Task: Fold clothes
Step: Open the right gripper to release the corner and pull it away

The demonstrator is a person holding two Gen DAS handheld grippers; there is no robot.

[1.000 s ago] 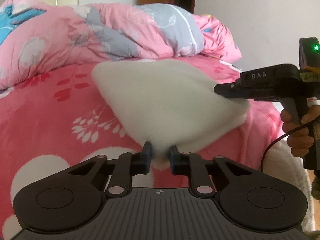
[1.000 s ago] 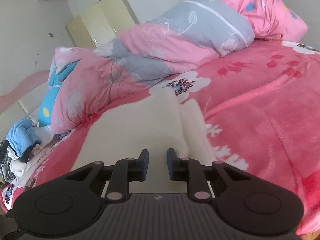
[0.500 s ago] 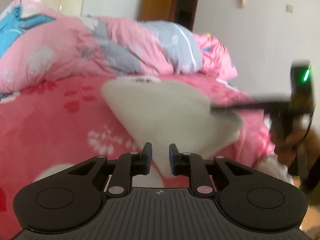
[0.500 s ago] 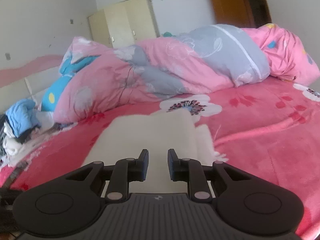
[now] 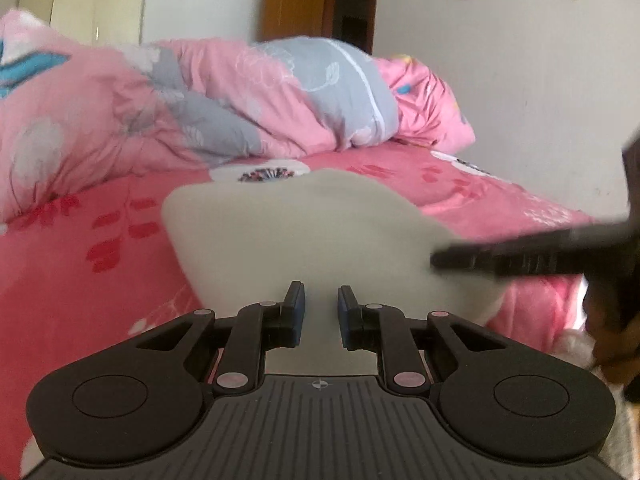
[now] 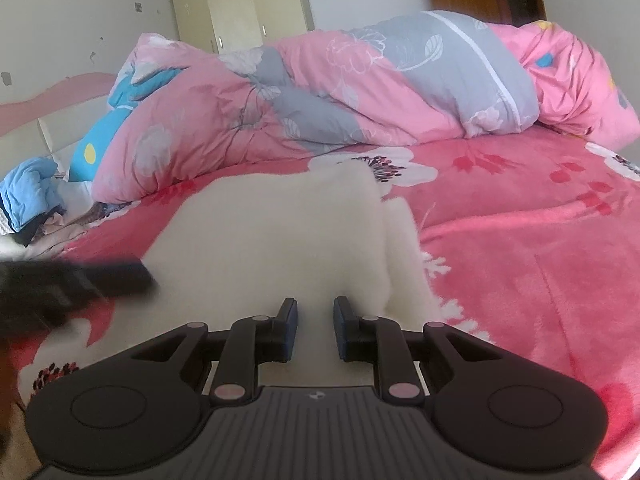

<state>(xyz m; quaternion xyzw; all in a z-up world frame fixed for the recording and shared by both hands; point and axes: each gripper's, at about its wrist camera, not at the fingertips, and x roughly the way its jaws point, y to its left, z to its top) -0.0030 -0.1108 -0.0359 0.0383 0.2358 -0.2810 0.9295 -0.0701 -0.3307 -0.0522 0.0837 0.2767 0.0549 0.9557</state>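
Note:
A white fleecy garment (image 5: 304,240) lies folded on the pink flowered bed cover (image 5: 80,300). My left gripper (image 5: 321,312) sits at its near edge. The jaws stand a narrow gap apart and white cloth fills that gap. In the right wrist view the same garment (image 6: 280,232) runs forward from my right gripper (image 6: 315,320), which is closed to a narrow gap on the near right corner. A lower layer of cloth shows along the right side. Each gripper appears blurred in the other's view: the right gripper (image 5: 440,260) and the left gripper (image 6: 144,276), both at the near edge.
A rumpled pink and grey duvet (image 6: 360,80) is heaped across the far side of the bed. A pile of other clothes (image 6: 28,192) lies at the far left. A cream wardrobe (image 6: 248,4) and a brown door (image 5: 320,0) stand behind. A hand (image 5: 612,340) holds the right gripper.
The garment was stretched into a taut triangle between the grippers; now it looks wider and flatter. Both grippers have shifted towards the duvet, and the right wrist view has rolled level.

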